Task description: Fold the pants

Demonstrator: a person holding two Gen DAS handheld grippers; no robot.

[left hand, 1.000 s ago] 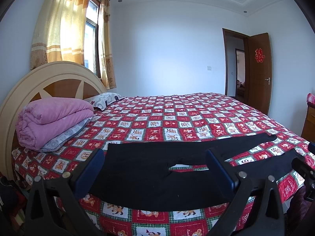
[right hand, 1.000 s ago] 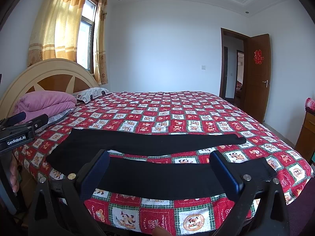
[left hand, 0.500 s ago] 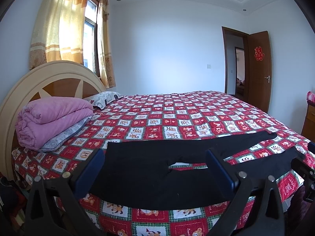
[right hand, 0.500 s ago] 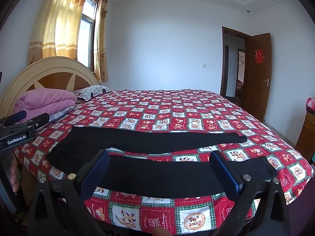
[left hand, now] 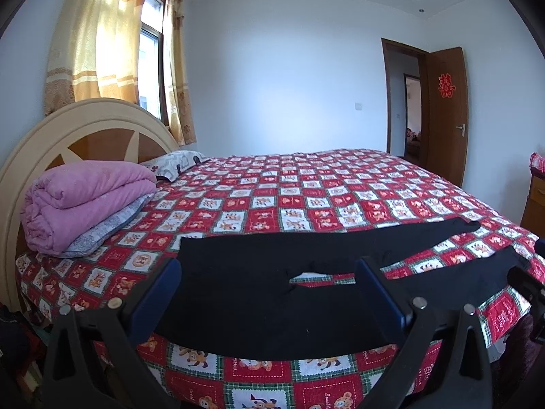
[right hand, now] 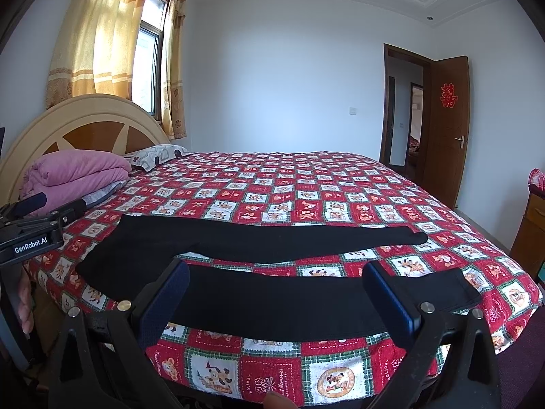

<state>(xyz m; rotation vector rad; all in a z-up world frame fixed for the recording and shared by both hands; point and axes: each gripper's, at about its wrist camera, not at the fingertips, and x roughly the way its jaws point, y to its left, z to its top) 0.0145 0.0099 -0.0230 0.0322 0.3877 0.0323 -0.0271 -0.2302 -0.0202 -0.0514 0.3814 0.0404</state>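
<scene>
In the left wrist view, the left gripper point(left hand: 269, 293) is spread wide and holds nothing, poised ahead of the waist end of the black pants point(left hand: 245, 293), which lie flat on the patterned bedspread point(left hand: 306, 197) with the 2 legs running off to its right. A pinch here could catch the bedspread with the cloth and drag it up. In the right wrist view, the right gripper point(right hand: 276, 293) is likewise released and empty, the near leg lying just beyond its 2 blue pads point(right hand: 388, 293) and the far leg past that. If only 1 tong grips, the limp fabric will likely sag and fold crooked; the near edge could also slide off the bed.
</scene>
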